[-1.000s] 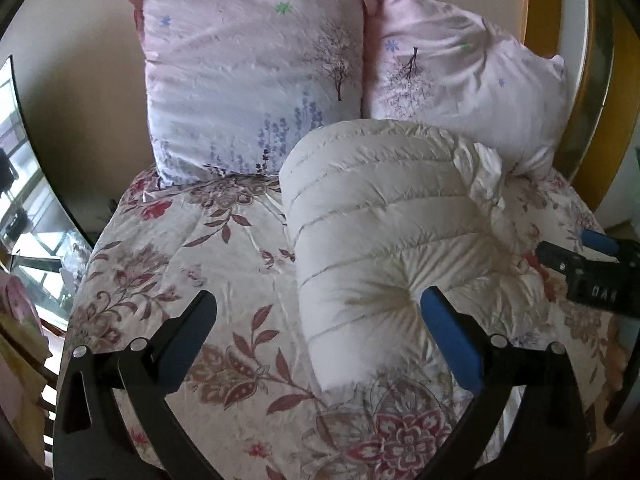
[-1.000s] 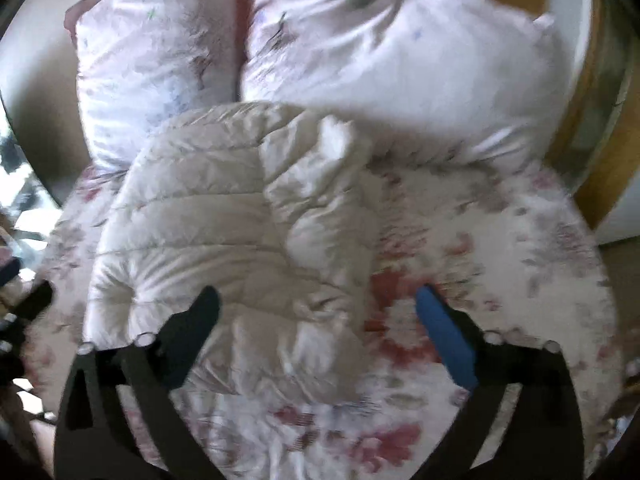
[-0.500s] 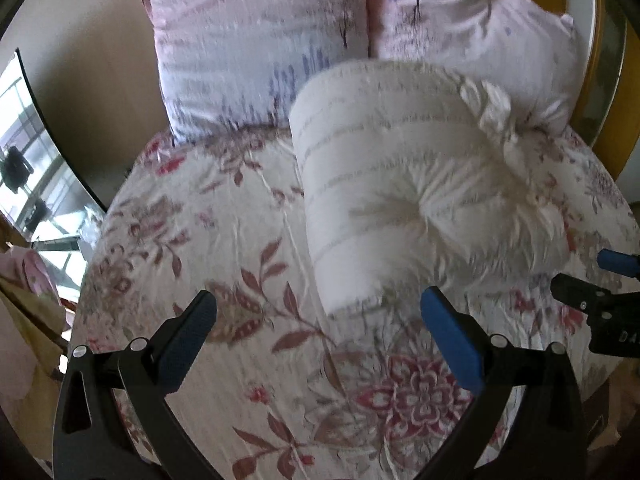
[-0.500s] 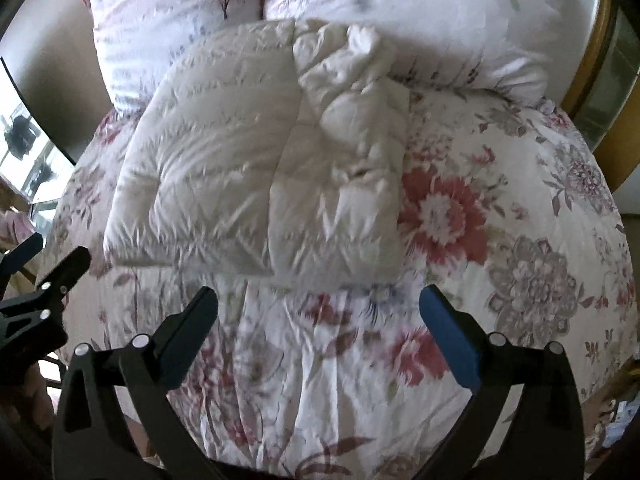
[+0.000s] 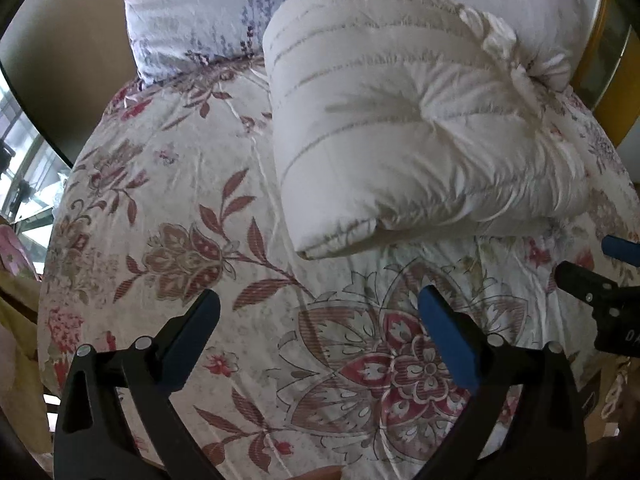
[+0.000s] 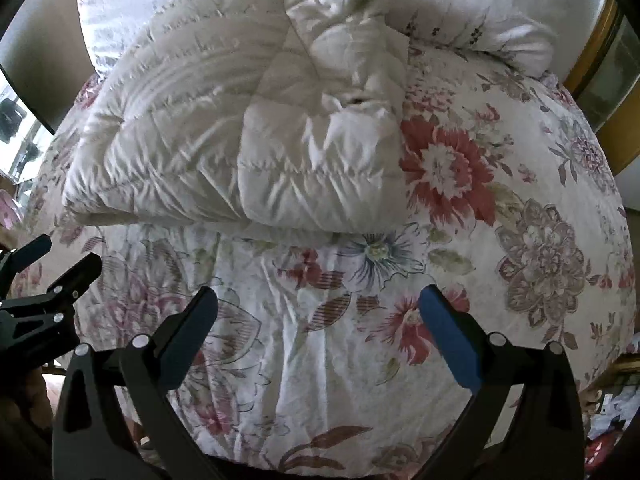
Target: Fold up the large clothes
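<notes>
A cream quilted puffer jacket lies folded into a thick bundle on the floral bedspread, its far end against the pillows. It also shows in the right wrist view. My left gripper is open and empty, hovering over the bedspread short of the jacket's near edge. My right gripper is open and empty, also back from the jacket. The right gripper's fingers show at the right edge of the left wrist view. The left gripper's fingers show at the left edge of the right wrist view.
Two pale pink printed pillows lean against the wall behind the jacket. A window is at the left. A yellow wooden frame stands at the right. The bed's near edge is below the grippers.
Both grippers have drawn back toward the bed's near edge, away from the folded jacket, staying open. The jacket has not moved.
</notes>
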`<state>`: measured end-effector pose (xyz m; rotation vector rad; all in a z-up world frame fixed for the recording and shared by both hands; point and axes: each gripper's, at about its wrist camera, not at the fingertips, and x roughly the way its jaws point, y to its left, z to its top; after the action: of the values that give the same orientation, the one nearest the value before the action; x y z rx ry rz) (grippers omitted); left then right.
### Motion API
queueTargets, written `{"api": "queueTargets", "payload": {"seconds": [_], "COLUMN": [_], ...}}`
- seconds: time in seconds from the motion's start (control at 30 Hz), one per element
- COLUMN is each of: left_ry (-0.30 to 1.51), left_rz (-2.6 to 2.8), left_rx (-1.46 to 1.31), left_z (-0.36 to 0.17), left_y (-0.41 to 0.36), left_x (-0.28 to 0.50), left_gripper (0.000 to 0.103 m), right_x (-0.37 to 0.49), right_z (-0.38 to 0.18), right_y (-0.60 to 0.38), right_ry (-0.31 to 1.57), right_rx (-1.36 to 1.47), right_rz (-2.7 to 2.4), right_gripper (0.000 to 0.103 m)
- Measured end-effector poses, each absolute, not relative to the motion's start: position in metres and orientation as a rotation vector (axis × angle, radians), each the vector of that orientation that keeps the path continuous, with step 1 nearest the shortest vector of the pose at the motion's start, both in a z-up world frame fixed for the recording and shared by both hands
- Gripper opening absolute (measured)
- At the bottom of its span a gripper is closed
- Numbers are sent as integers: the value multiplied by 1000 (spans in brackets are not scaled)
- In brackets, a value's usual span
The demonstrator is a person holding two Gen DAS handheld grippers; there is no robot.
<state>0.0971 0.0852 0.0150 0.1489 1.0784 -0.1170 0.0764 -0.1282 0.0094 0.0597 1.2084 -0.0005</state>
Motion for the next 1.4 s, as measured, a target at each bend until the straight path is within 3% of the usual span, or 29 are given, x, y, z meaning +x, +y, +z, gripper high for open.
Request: {"api": "queueTargets", "payload": {"seconds": [1.4], "left_ry": [1086], "left_rz": [-105], "left_rx": [122], "left_z": [14], "left_y": [89], "left_x": [99], "left_gripper": [101], "right_x": [76], "right_z": [4], "right_y": [-125], "right_ry": [1221], "right_rx": [89], "right_rz": [5], "right_gripper": [101]}}
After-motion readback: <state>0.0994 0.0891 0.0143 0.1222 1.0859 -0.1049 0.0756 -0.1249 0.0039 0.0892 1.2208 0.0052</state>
